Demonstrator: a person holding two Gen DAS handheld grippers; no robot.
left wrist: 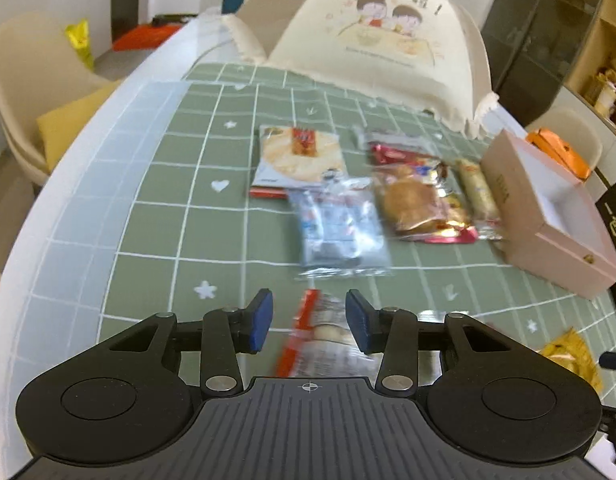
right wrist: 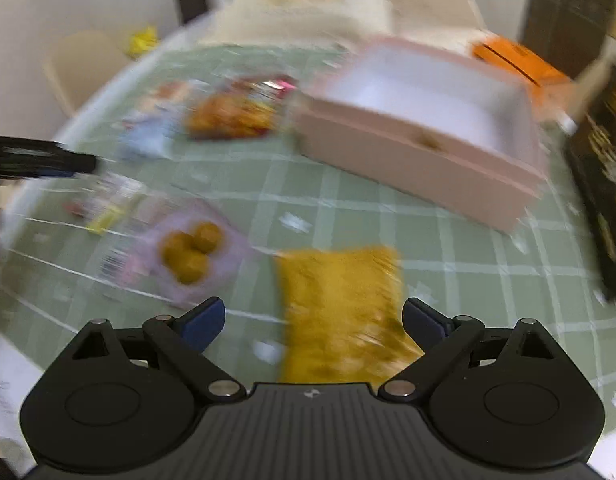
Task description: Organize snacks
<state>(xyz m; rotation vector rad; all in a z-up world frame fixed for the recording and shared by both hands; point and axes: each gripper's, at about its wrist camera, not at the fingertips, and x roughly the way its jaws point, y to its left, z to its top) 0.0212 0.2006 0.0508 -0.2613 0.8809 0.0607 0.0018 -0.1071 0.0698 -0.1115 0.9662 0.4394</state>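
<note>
Two claws, both open, nothing held. Left claw (left wrist: 309, 320) sits w/ a red-edged snack packet (left wrist: 321, 340) right btwn its blue pads; packet's long side runs away from the claw, pads on either side, not touching yet, I think. Right claw (right wrist: 313, 322) is open wider, w/ a yellow snack bag (right wrist: 341, 312) lying btwn its pads on the tabletop (right wrist: 447, 272), long side also pointing away. Pink box (right wrist: 419, 136) waits open, up ahead and a bit right, so the right claw is nearer to it.
</note>
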